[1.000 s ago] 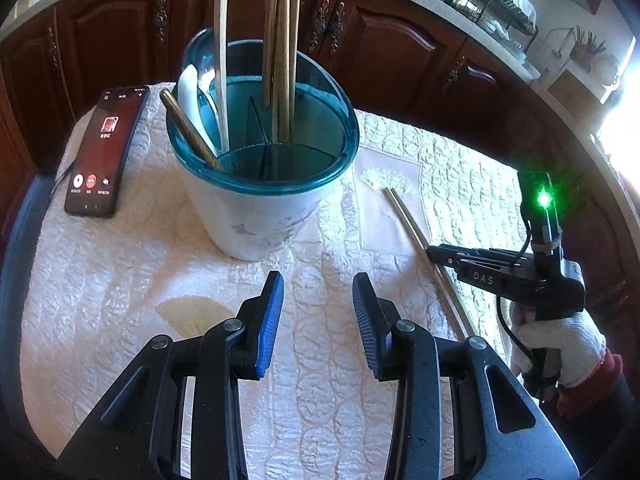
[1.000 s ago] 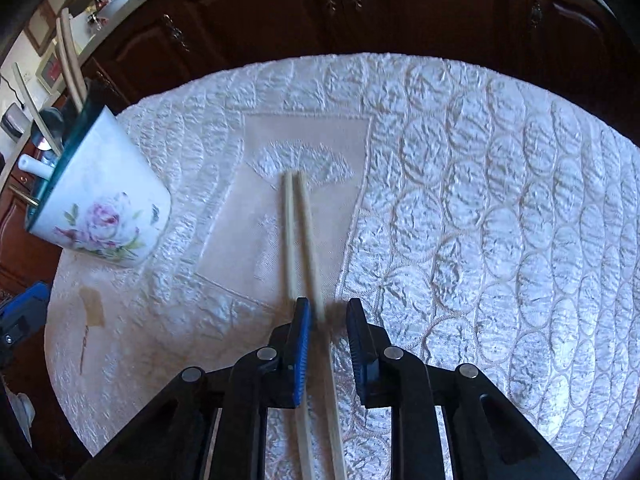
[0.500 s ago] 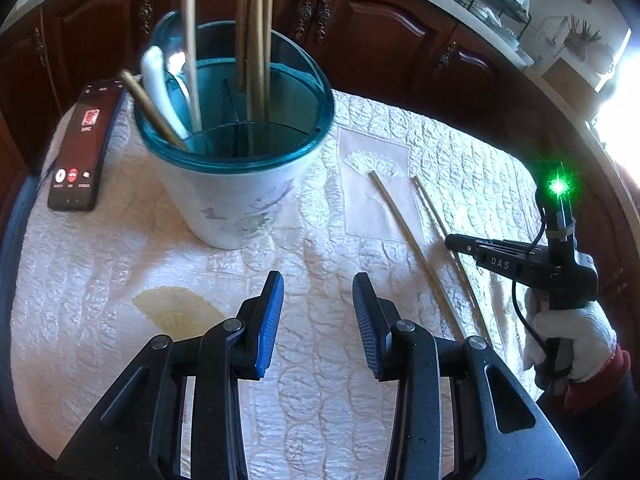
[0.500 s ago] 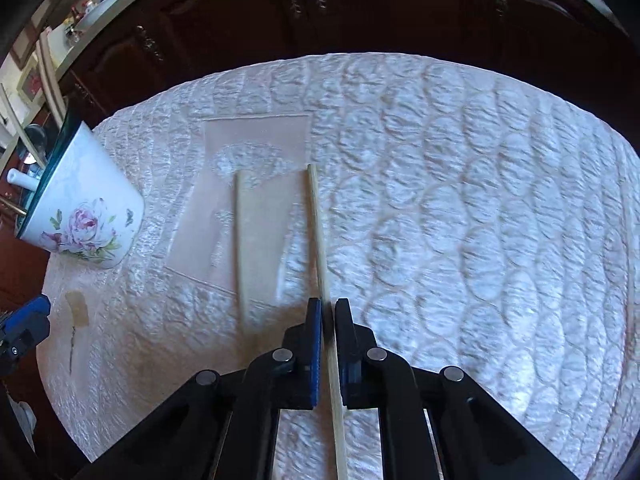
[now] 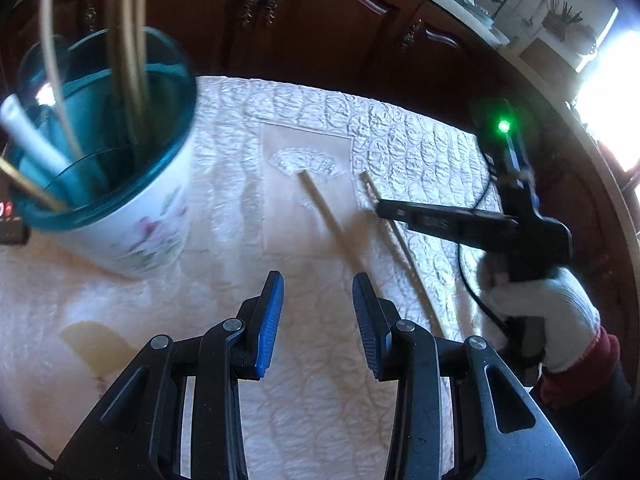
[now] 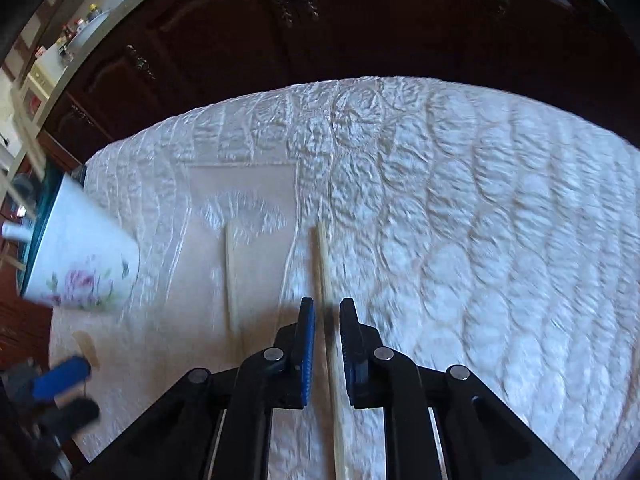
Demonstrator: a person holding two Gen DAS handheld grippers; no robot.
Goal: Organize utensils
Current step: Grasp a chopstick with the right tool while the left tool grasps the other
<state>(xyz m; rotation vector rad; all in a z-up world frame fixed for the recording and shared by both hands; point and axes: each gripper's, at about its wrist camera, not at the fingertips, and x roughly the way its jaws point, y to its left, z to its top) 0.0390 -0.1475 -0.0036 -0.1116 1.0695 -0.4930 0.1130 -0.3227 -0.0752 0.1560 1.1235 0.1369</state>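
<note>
Two wooden chopsticks lie apart on the white quilted cloth. My right gripper straddles the right chopstick; its jaws are opening, and a thin gap shows on each side of the stick. The left chopstick lies on the beige patch. My left gripper hovers open and empty just in front of the near part of that left chopstick. From the left wrist, the right gripper reaches over the right chopstick, held by a gloved hand. A floral utensil holder with a teal rim holds chopsticks and a white spoon.
The holder stands at the far left of the right wrist view. A phone peeks out behind it. Dark wooden cabinets ring the table's far edge. A yellowish stain marks the cloth near left.
The right gripper closed on one chopstick and drew it to the right, away from the other; its jaws now stand slightly apart. The left gripper moved right, toward the chopsticks.
</note>
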